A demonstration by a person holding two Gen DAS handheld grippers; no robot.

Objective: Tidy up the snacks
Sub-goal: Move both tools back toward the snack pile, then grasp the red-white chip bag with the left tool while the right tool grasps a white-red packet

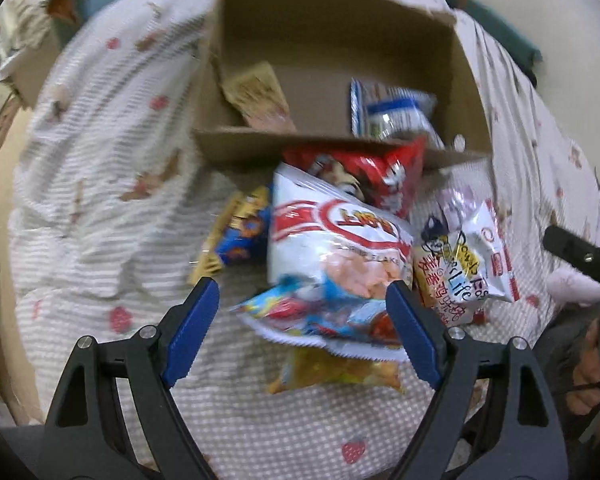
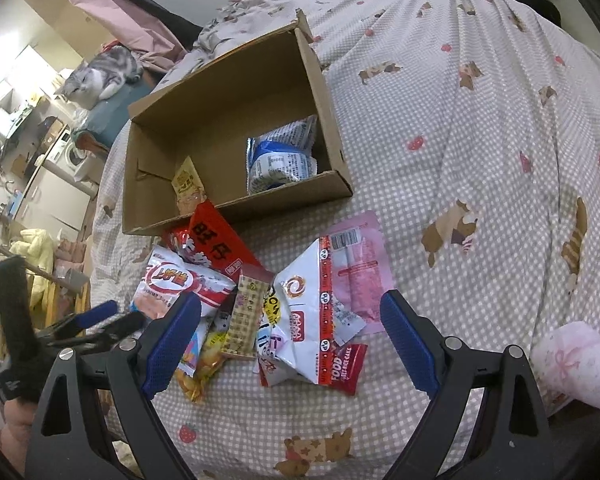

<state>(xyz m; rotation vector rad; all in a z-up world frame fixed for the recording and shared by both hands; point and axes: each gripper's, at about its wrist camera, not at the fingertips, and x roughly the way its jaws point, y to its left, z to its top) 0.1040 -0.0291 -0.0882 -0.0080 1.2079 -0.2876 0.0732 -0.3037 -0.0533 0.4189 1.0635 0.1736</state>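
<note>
An open cardboard box (image 1: 236, 148) (image 2: 156, 120) lies on the bed with a blue-white packet (image 1: 396, 112) (image 2: 280, 152) and a tan packet (image 1: 256, 96) (image 2: 186, 178) inside. A heap of snack bags lies in front of it: a white shrimp-chip bag (image 1: 336, 248) (image 2: 176, 284), a red bag (image 1: 372, 176) (image 2: 216, 240), a white-red bag (image 1: 468, 260) (image 2: 308, 312), a pink packet (image 2: 360, 272). My left gripper (image 1: 300, 320) (image 2: 100, 316) is open above the shrimp-chip bag. My right gripper (image 2: 292, 340) is open above the white-red bag.
The bed is covered by a dotted sheet with bears and strawberries (image 2: 480, 140). A grey cat (image 2: 100, 72) lies on a blue surface beyond the box. A pink roll (image 2: 576, 364) lies at the right. Furniture and a washing machine (image 2: 70, 152) stand at the left.
</note>
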